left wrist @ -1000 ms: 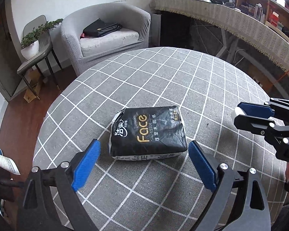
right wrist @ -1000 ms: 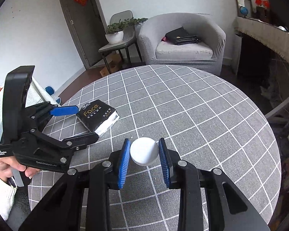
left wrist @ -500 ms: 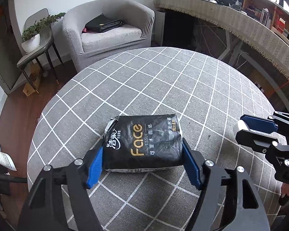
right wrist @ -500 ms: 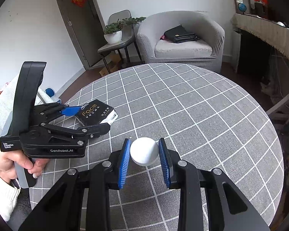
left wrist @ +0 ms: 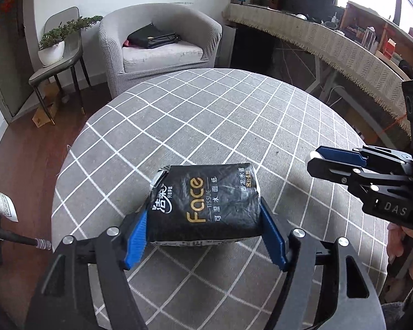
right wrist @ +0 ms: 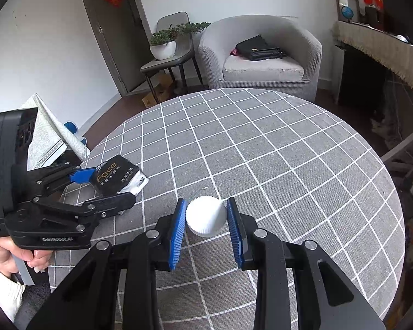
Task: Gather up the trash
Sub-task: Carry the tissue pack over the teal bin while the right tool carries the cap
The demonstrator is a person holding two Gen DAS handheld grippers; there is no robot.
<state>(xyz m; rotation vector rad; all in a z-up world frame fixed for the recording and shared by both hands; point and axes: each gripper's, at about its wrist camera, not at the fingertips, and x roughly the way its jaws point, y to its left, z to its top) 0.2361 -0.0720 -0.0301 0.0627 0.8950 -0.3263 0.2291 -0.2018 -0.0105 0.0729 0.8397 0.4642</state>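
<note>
Looking along the left gripper (left wrist: 203, 236): its blue pads clamp the short ends of a black Face tissue pack (left wrist: 205, 206), having just closed on it, at six o'clock on the grey checked tablecloth (left wrist: 206, 115).

From the right wrist view, the right gripper (right wrist: 206, 220) pinches a white ribbed cap (right wrist: 205, 216) at centre; the pack sits at nine o'clock. The soft pack could buckle and slip from the grip.
</note>
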